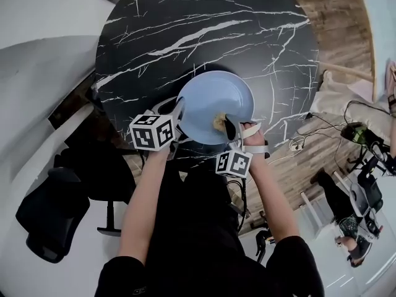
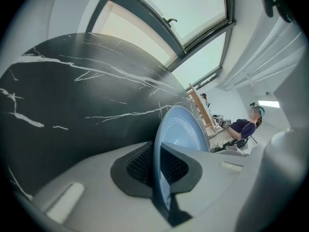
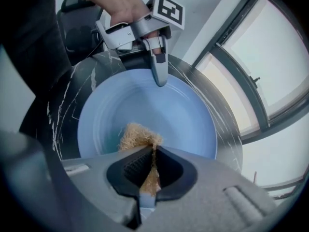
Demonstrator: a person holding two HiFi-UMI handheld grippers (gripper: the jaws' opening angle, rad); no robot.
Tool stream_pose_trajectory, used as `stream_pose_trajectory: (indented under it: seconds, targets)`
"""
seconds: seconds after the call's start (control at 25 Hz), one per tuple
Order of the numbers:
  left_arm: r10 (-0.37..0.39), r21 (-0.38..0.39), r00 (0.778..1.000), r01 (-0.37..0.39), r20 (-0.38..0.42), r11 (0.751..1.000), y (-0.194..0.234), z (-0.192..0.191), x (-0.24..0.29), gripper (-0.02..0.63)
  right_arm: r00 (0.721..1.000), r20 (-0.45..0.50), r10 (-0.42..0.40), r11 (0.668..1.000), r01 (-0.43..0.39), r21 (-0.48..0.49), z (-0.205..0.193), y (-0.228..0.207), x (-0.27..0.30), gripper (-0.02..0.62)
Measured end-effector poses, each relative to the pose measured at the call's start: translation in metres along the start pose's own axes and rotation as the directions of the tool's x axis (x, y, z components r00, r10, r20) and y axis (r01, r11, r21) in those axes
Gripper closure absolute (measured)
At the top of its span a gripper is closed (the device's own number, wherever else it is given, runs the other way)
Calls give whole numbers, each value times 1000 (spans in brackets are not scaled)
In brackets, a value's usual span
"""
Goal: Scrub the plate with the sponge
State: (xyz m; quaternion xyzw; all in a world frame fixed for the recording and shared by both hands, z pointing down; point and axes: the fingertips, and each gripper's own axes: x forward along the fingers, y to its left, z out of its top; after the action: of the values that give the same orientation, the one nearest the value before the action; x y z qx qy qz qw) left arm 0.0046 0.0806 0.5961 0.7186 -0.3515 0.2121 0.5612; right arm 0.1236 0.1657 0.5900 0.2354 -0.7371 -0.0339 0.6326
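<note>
A pale blue plate (image 1: 210, 104) is held tilted over the near edge of the black marble table (image 1: 185, 30). My left gripper (image 1: 178, 117) is shut on the plate's left rim; in the left gripper view the plate (image 2: 181, 129) stands edge-on between the ribbed pads. My right gripper (image 1: 230, 127) is shut on a tan fibrous sponge (image 1: 219, 123), which rests against the plate's lower right inner face. In the right gripper view the sponge (image 3: 137, 135) sticks out from the jaws onto the plate (image 3: 178, 115), with the left gripper (image 3: 159, 79) on the far rim.
The round table fills the space ahead. A black office chair (image 1: 52, 209) stands at the left. Cables and equipment (image 1: 359, 141) lie on the wooden floor at the right, where another person sits. Large windows (image 2: 159, 18) lie beyond the table.
</note>
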Motion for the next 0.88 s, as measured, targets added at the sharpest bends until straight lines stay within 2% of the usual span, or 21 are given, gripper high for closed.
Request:
stream_pose_trajectory:
  seconds: [0.28,0.4,0.56,0.68,0.8,0.88]
  targets:
    - [0,10,1000,0,-4,1000,0,0,0,580,993,26,119,993,-118,-32,8,37,-9,580]
    - [6,19,1000,-6,-5,1000,0,-1,0,580,989,51,140,990,-138,-33,13,41,-12,580]
    - [13,27,1000,-13,3,1000,-2,-2,-1,575,992,103,76,991,-86,104,15,23,-22,578]
    - [5,21,1000,-5,8,1000,-2,-2,-1,569,990,140,18,976,-48,215,17,9,-31,578]
    - [-26,16,1000,26,-1,1000,-6,-3,-4,501,983,182,-36,943,-27,331,19,-4,-44,578]
    - [-29,21,1000,30,-7,999,-6,-3,-8,456,972,222,-75,903,-28,430,22,-17,-55,578]
